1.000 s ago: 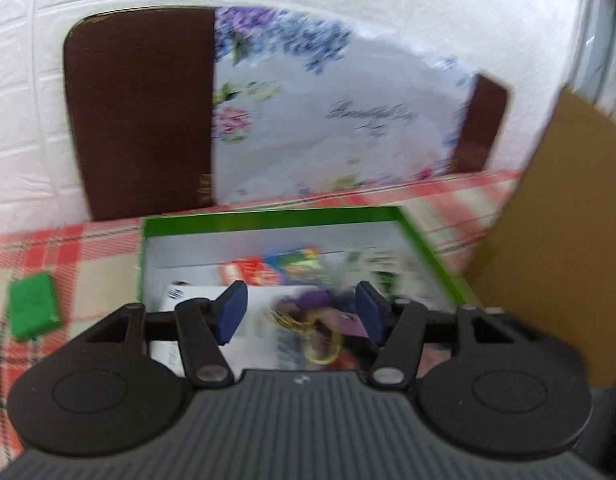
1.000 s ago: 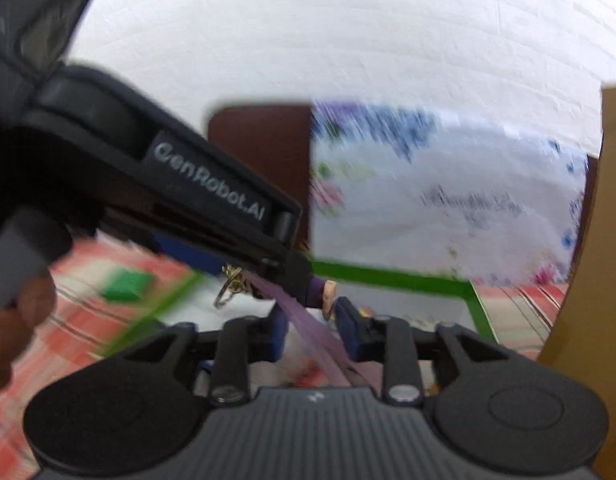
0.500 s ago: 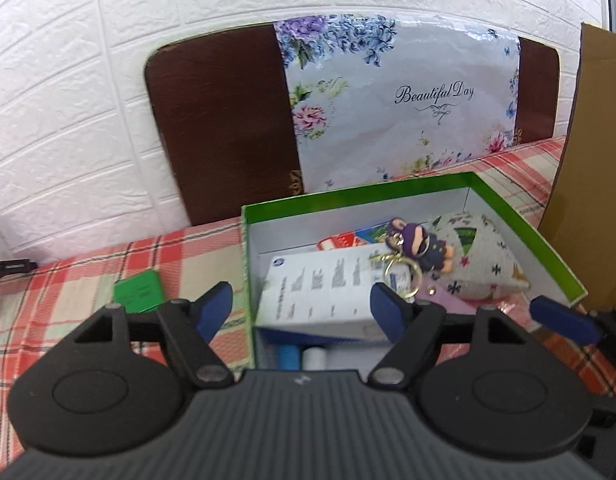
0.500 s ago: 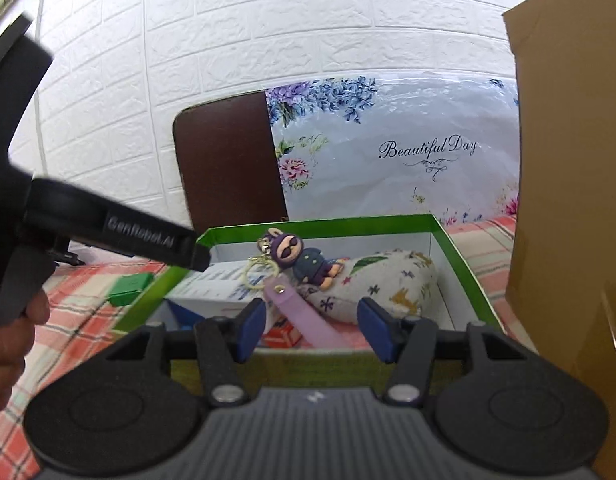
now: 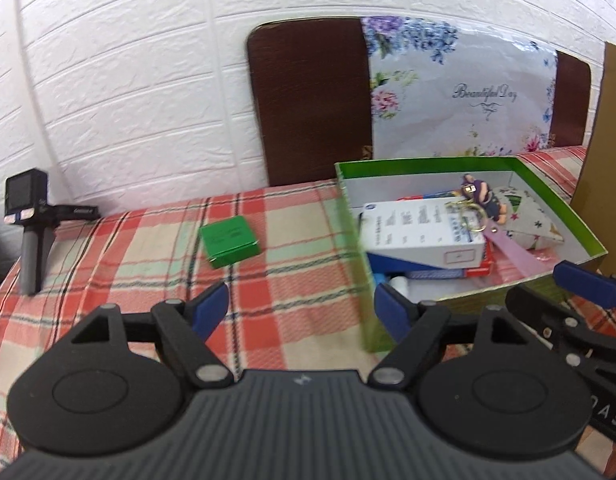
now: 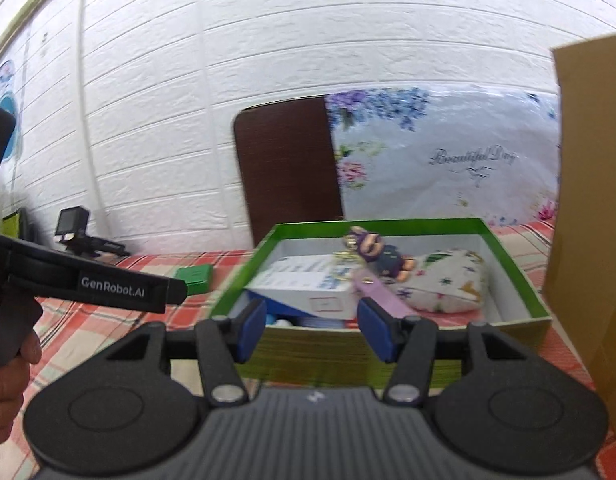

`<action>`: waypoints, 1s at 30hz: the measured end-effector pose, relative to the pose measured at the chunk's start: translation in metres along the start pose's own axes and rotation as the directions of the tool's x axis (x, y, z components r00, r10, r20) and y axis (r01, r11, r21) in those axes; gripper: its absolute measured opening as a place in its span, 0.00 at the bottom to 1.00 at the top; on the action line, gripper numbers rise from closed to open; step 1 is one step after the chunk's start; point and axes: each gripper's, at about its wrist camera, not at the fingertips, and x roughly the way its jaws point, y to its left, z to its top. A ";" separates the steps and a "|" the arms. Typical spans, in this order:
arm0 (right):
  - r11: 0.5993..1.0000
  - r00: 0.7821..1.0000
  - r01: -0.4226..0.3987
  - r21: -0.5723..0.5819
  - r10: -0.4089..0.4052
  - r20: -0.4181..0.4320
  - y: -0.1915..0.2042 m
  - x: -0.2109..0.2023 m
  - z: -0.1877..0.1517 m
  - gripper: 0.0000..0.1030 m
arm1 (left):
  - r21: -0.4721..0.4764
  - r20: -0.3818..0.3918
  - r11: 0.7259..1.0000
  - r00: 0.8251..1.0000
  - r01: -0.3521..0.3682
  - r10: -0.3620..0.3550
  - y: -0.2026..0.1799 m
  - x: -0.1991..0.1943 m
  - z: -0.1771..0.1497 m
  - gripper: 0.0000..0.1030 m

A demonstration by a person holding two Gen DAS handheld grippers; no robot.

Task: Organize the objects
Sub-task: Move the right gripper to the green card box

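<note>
A white brick-patterned wall (image 5: 147, 80) is seen behind a table covered in a red plaid cloth (image 5: 147, 248), with a dark board and a floral "Beautiful Day" sheet (image 5: 460, 92) leaned against the wall. The green box (image 6: 520, 276) is taken as the landmark: inside it a white carton (image 5: 420, 228), a purple doll keychain (image 5: 482, 196) with its lilac strap, and a patterned pouch (image 6: 448, 280) are already piled. Left of the box, apart from it on the cloth, a small green case (image 5: 229, 236) lies outside, and it is judged to be the item left to put away. Farther left a small camera on a stand (image 5: 27, 208) is placed; right of the box a cardboard panel (image 6: 588, 184) rises. The left gripper (image 5: 299, 308) is held wide and empty, short of the case; the right gripper (image 6: 312, 332) is likewise spread and empty before the box's near wall. A slip could be caused by the case's low, flat sides, and the box could be nudged if it is approached carelessly.
</note>
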 end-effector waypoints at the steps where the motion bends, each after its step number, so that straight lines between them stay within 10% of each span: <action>1: 1.000 1.000 -0.006 -0.010 0.006 -0.002 0.005 0.000 0.000 0.51 | -0.007 0.000 1.000 1.000 -0.004 0.004 0.006 -0.001 -0.003 0.79; 30: 0.957 0.956 -0.218 -0.192 0.170 -0.240 0.132 0.068 -0.023 0.53 | -0.199 -0.047 0.944 0.964 -0.265 0.261 0.169 0.049 -0.084 0.85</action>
